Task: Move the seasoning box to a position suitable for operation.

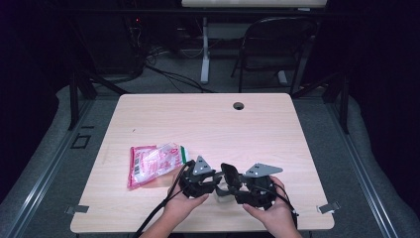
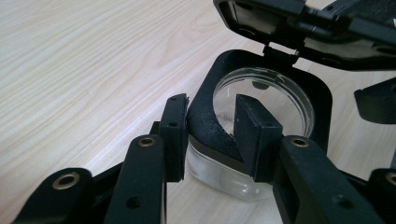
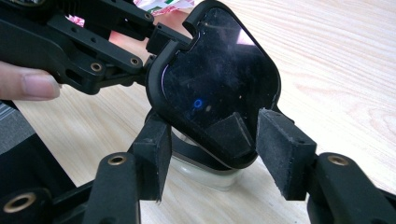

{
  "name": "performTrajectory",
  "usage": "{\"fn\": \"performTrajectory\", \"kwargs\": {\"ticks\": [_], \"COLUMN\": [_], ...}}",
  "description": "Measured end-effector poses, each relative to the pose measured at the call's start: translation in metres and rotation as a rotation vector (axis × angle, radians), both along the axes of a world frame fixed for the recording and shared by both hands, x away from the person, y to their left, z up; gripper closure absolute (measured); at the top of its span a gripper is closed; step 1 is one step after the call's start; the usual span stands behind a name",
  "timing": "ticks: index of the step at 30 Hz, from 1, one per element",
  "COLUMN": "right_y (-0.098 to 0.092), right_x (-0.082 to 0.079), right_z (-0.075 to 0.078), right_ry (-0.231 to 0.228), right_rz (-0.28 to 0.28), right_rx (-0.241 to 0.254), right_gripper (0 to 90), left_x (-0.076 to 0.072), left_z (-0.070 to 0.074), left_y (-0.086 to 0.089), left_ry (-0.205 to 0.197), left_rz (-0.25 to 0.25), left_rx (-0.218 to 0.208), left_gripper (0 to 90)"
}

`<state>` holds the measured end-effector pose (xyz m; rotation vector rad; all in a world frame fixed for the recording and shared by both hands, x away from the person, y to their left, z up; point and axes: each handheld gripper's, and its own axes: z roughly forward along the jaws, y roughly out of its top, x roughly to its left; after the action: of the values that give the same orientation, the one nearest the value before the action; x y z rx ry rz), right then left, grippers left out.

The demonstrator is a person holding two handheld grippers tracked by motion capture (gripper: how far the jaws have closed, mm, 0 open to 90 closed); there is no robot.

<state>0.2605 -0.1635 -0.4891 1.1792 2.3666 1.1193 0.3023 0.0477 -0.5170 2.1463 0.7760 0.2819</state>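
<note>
A small clear jar (image 1: 222, 192) with a black collar stands near the table's front edge. Its glossy black lid (image 1: 231, 174), hinged to the collar, is tipped up. My left gripper (image 1: 215, 184) is shut on the collar (image 2: 205, 84): one pad (image 2: 173, 135) presses its outside, the other pad (image 2: 256, 135) sits inside the jar's mouth. The jar's glass (image 2: 224, 182) shows below. My right gripper (image 3: 217, 156) is open around the lower edge of the raised lid (image 3: 219, 79), with its fingers on either side and the jar (image 3: 205, 176) beneath.
A red and white snack bag (image 1: 156, 162) lies on the table (image 1: 208, 124) just left of the hands. A cable hole (image 1: 238, 105) sits near the far edge. A folding chair (image 1: 277, 44) stands beyond the table. A thumb (image 3: 32, 86) rests on the left gripper's body.
</note>
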Motion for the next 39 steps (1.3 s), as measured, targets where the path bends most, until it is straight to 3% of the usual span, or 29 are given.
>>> {"fn": "performTrajectory", "kwargs": {"ticks": [24,25,29,39], "right_y": [-0.013,-0.016,-0.023,-0.042], "right_x": [0.001,0.001,0.001,0.003], "right_z": [0.003,0.004,0.008,0.007], "right_ry": [0.019,0.029,0.033,0.061], "right_rz": [-0.028,-0.035,-0.041,-0.091], "right_rx": [0.036,0.055,0.073,0.121], "right_gripper": [54.1,61.3,69.9,80.2], "left_x": [0.000,0.000,0.000,0.001], "left_z": [0.000,0.000,0.000,-0.001], "left_y": [0.001,0.001,0.001,0.001], "left_ry": [0.005,0.005,0.003,0.001], "left_rz": [-0.005,-0.005,-0.005,-0.001], "left_rx": [-0.005,-0.005,-0.005,-0.008], "left_gripper": [65.7,65.6,65.7,65.6]}}
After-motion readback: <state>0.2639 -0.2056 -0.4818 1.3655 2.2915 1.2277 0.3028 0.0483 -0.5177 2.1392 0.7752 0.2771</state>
